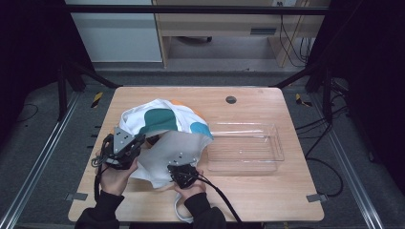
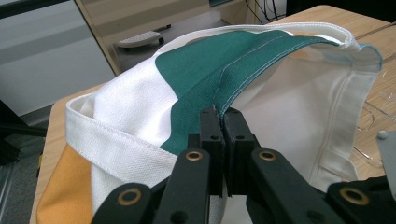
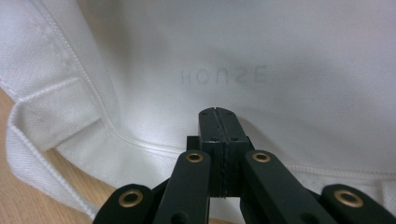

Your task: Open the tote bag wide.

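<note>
Tote bag (image 1: pixel 162 138) spread at frame centre on desk (image 1: pixel 267 191). Bag rim pinched by left gripper (image 2: pixel 221 111), fingers closed on fabric. Lower hem clamped by right gripper (image 3: pixel 218 110).

Clear plastic tray (image 1: pixel 274 143) on wooden table (image 1: pixel 267 195), right side; dark round grommet (image 1: pixel 231 99) near far edge.

- Woven cloth bag (image 2: pixel 140 107), matt, stitched hems.
- Clear glossy plastic tray (image 1: pixel 279 148).
- Smooth pale wood table (image 1: pixel 267 195).
- Matt black plastic jaws, brass-coloured rivets.
</note>
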Available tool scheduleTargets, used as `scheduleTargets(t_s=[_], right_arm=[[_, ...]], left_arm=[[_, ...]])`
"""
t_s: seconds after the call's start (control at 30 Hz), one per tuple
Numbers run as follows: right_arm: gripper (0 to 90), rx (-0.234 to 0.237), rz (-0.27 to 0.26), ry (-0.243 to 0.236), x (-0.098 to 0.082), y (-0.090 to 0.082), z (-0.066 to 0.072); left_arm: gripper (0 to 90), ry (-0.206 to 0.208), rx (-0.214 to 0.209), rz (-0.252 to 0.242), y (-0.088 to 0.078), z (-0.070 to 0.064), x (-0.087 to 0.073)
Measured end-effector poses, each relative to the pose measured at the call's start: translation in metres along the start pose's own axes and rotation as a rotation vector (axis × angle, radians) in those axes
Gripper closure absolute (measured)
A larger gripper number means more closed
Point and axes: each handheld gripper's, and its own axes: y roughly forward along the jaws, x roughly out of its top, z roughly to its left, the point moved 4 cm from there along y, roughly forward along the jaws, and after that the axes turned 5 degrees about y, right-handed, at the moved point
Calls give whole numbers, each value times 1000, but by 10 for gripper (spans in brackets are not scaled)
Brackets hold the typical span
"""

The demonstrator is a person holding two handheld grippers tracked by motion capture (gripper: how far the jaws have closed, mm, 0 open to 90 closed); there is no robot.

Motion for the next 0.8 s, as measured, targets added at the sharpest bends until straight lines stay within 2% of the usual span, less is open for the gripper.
scheduleTargets(t_s=[0.4,0.8], right_arm=[[900,-3,33,-3,-1,2,-1],[900,-16,36,-9,-2,1,0]], left_arm=[[884,-3,3,-16,-2,7,13],[885,-17,23,-37,-4,23,31]])
